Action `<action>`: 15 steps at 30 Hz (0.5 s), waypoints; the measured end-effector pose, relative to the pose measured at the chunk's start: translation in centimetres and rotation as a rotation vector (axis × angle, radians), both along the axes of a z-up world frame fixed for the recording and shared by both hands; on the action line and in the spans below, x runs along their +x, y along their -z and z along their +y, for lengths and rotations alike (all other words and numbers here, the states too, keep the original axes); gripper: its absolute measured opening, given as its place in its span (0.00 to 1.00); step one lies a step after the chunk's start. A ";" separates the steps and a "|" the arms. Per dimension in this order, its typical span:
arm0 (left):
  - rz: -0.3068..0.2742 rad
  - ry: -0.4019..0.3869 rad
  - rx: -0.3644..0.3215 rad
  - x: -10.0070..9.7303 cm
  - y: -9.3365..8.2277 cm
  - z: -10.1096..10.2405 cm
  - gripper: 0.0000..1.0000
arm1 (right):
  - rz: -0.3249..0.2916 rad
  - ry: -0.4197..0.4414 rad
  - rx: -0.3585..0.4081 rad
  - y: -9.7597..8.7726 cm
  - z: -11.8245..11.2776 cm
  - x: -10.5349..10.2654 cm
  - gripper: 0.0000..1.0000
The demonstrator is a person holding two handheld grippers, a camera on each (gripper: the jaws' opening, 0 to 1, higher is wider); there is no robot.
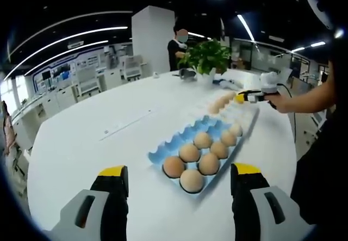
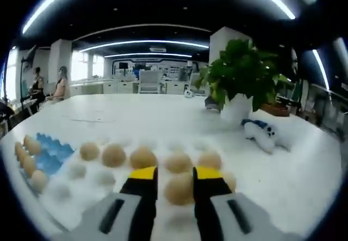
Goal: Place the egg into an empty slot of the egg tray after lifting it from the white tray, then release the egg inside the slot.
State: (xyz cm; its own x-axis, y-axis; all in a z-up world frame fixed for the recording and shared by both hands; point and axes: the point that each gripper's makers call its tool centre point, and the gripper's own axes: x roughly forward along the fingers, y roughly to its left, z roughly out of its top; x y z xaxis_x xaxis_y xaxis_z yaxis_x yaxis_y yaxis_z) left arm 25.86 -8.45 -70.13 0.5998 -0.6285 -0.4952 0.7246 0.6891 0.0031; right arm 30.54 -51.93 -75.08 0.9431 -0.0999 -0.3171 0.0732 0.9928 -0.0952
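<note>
A blue egg tray (image 1: 163, 148) lies in front of my left gripper (image 1: 179, 178), which hovers open with nothing between its jaws; several brown eggs (image 1: 189, 153) fill the tray's near slots. Beyond it lies the white tray (image 1: 247, 116) with more eggs, and a hand holds my right gripper (image 1: 240, 96) over its far end. In the right gripper view my right gripper (image 2: 175, 171) has its jaws drawn in close around one egg (image 2: 179, 191) at the white tray (image 2: 70, 189). A row of eggs (image 2: 113, 155) lies just behind. The blue tray (image 2: 54, 153) sits at the left.
A potted plant (image 2: 242, 78) and a small white plush toy (image 2: 261, 132) stand behind the white tray on the round white table (image 1: 81, 137). A person (image 1: 178, 48) stands at the table's far side. Desks and chairs fill the room behind.
</note>
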 end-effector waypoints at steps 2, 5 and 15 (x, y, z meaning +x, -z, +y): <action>-0.001 0.002 0.002 -0.1 0.0 0.0 0.78 | 0.017 -0.004 -0.014 0.5 -0.1 0.1 0.30; -0.002 -0.007 0.003 0.0 0.0 0.2 0.78 | 0.068 0.007 -0.005 2.0 -0.8 0.1 0.31; -0.001 -0.013 0.010 0.0 0.1 0.7 0.79 | 0.030 0.020 0.121 1.8 -1.1 0.4 0.28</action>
